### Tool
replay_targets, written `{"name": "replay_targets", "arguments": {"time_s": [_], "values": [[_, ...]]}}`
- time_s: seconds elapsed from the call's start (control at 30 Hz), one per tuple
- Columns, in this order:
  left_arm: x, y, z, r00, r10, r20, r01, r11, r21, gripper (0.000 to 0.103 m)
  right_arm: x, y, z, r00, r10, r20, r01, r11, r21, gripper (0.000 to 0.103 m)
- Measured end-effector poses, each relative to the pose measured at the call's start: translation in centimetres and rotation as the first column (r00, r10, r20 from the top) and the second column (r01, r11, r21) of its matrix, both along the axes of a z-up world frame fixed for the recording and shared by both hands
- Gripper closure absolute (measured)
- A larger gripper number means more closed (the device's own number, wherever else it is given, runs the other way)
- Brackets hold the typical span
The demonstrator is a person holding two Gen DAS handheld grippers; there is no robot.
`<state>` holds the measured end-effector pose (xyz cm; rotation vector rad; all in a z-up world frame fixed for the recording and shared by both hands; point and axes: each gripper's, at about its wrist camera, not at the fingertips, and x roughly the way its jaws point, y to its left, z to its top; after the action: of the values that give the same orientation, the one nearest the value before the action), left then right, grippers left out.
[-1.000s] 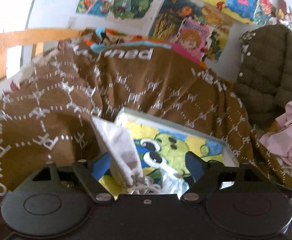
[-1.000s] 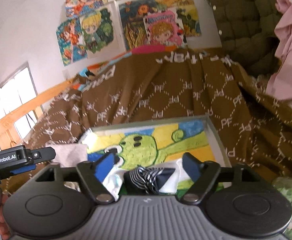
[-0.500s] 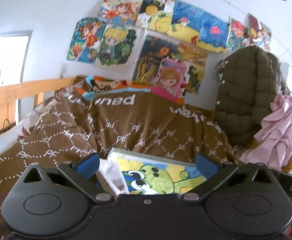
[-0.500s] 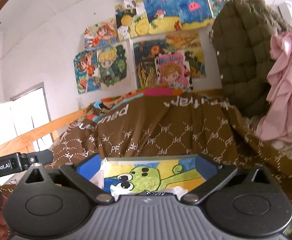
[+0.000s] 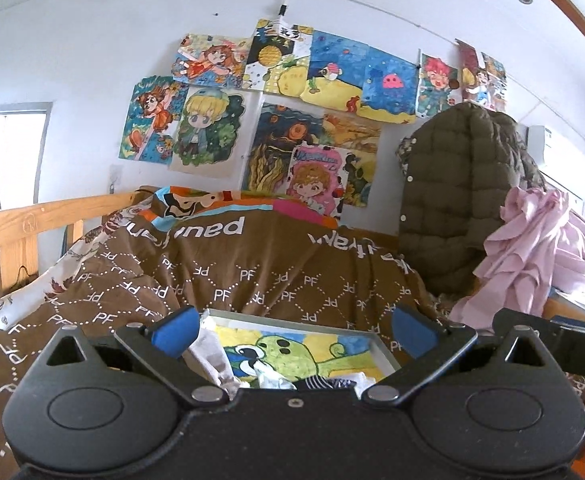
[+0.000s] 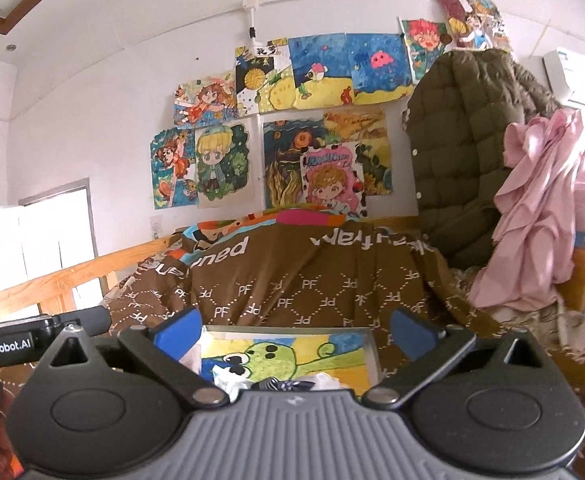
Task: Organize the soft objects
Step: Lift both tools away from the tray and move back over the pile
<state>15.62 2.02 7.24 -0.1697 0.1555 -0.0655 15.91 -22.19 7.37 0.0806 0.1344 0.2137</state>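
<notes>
A framed cartoon picture with a green creature lies flat on the brown patterned blanket. Small soft items rest on its near end: a pale grey cloth, a white piece and a dark striped piece. My left gripper stands wide open, with nothing between its blue pads. My right gripper is wide open too and holds nothing. Both hover above the near edge of the picture, apart from the cloths.
A wooden bed rail runs along the left. An olive quilted jacket and pink fabric hang at the right. Drawings cover the white wall. The other gripper's body and a hand show at the left edge.
Both grippers opened wider, let go of the cloths and drew back and up. The grey cloth and the striped piece now lie on the picture, lower in view; more wall shows.
</notes>
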Motion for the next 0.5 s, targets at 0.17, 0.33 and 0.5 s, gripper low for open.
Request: {"name": "replay_targets", "arguments": {"time_s": [0.17,0.33,0.5], "values": [[-2.4,-0.7,-0.7,1.000,-0.002,-0.005,0.002,1.000,0.022,0.001,-2.2,-0.9,-0.5,1.000,-0.021,-0.010,0.021,1.000,-0.007,0.000],[-4.0,-1.2,-1.3,1.000,-0.009,-0.023,0.010,1.000,0.025,0.001,-4.2,-1.8,-1.1,0.999,-0.044,-0.031,0.043,0.999,-0.015,0.000],[-5.2,-1.9,-1.9,0.999,-0.023,-0.045,0.024,0.999,0.035,0.001,-5.8,-2.5,-1.8,0.996,-0.061,-0.057,0.060,0.998,-0.026,0.000]]}}
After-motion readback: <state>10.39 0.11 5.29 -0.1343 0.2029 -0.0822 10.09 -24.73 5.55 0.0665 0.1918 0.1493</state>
